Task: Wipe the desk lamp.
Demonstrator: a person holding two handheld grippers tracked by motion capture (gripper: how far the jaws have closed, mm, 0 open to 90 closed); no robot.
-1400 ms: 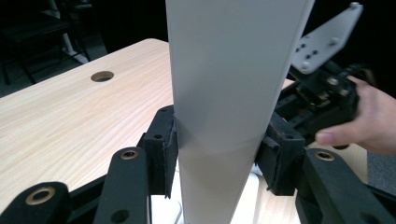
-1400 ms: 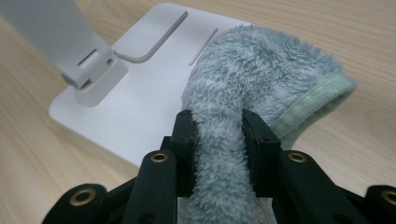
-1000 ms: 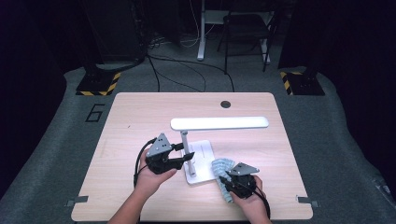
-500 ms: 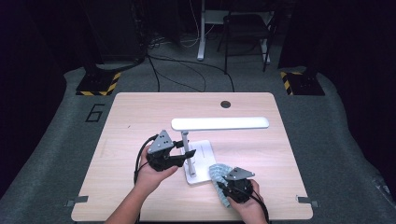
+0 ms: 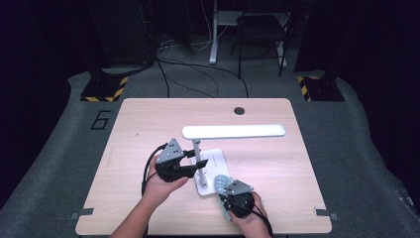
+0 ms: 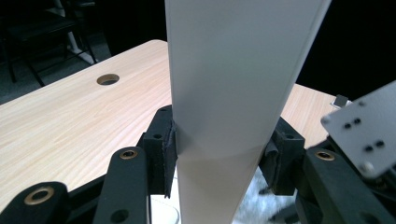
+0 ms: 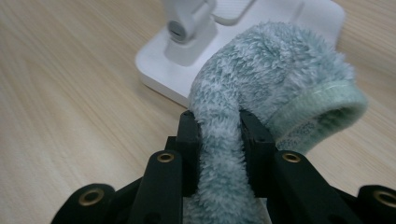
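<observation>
Right claw (image 7: 219, 126): clenched on a fluffy teal cloth (image 7: 275, 79), jaws having just been closing with the cloth bunched between the pads. The cloth is soft, light and limp; it bulges past the jaws and its hemmed edge droops toward the tabletop (image 7: 70, 74). Judged to compress readily, so a deep pinch on a gathered fold holds best; a grip at the hem would likely slip. It sits just beside the lamp base (image 7: 261, 18), near its front corner. Left claw (image 6: 219, 149): grasping the lamp's flat white arm (image 6: 233, 70), one pad on each side. In the high view the lamp (image 5: 233, 131) stands mid-tabletop. The lamp appears rigid, smooth and top-heavy, so the bracing grip is sound, though the plastic may be slippery.
</observation>
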